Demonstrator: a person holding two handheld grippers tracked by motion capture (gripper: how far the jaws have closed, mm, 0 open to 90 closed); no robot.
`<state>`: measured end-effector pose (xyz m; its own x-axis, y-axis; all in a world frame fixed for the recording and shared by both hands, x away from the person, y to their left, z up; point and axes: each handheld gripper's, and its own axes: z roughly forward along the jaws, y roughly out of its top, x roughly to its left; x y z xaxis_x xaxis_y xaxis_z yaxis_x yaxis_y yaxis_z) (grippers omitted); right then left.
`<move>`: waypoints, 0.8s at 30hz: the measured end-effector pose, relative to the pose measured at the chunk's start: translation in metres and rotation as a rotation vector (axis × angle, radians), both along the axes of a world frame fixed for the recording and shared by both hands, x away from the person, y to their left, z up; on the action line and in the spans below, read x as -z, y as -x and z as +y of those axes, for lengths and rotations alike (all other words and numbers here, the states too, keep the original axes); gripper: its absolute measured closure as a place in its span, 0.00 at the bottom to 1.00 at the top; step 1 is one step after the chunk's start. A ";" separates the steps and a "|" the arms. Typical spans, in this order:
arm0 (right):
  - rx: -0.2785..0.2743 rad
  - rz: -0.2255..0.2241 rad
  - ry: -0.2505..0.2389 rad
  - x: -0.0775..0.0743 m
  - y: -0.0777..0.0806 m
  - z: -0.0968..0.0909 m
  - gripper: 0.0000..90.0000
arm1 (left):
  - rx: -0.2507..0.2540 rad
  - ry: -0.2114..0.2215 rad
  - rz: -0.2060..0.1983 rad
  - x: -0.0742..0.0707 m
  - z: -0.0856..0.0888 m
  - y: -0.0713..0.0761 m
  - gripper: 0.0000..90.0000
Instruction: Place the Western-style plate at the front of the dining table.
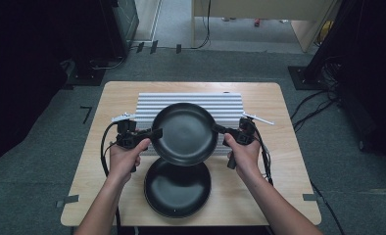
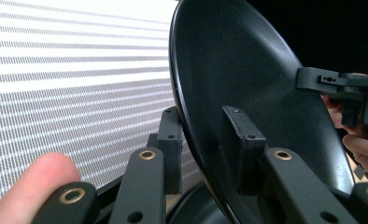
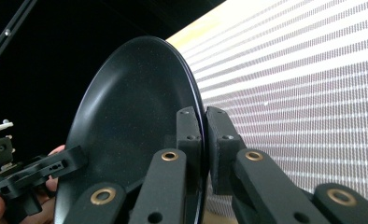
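A black plate (image 1: 185,133) hangs above the table, held by its rim from both sides. My left gripper (image 1: 156,133) is shut on the plate's left rim, and in the left gripper view the rim (image 2: 191,116) passes between the two black jaws. My right gripper (image 1: 216,129) is shut on the opposite rim; its pads (image 3: 189,130) pinch the edge of the plate (image 3: 130,121). A second black plate (image 1: 177,188) lies flat on the wooden table (image 1: 279,147) below, near the front edge. The other gripper (image 2: 341,86) shows across the plate.
A white ribbed rack or mat (image 1: 220,104) lies on the table behind the lifted plate. Cables (image 1: 105,147) trail from both grippers. Dark equipment and cables stand on the grey floor around the table.
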<state>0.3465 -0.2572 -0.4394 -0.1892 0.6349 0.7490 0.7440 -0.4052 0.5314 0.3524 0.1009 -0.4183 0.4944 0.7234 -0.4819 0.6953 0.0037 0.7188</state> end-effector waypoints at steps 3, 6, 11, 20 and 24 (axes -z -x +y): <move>0.011 -0.006 0.008 0.000 -0.013 -0.001 0.95 | -0.007 0.006 0.009 0.002 -0.002 -0.011 0.78; 0.018 -0.003 0.013 0.001 -0.018 -0.002 0.95 | -0.009 0.004 0.021 0.004 -0.005 -0.022 0.78; 0.033 0.005 0.013 0.005 -0.033 -0.004 0.95 | -0.021 -0.002 0.022 0.006 -0.010 -0.036 0.78; 0.060 0.036 0.011 0.021 -0.057 -0.006 0.94 | -0.058 -0.005 0.064 0.022 -0.016 -0.061 0.78; 0.068 0.052 0.029 0.029 -0.068 -0.006 0.94 | -0.073 0.003 0.095 0.033 -0.017 -0.073 0.78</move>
<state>0.4144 -0.2628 -0.4685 -0.1064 0.6663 0.7381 0.7418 -0.4411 0.5051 0.4256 0.0835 -0.4516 0.3924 0.7545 -0.5260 0.7579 0.0588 0.6497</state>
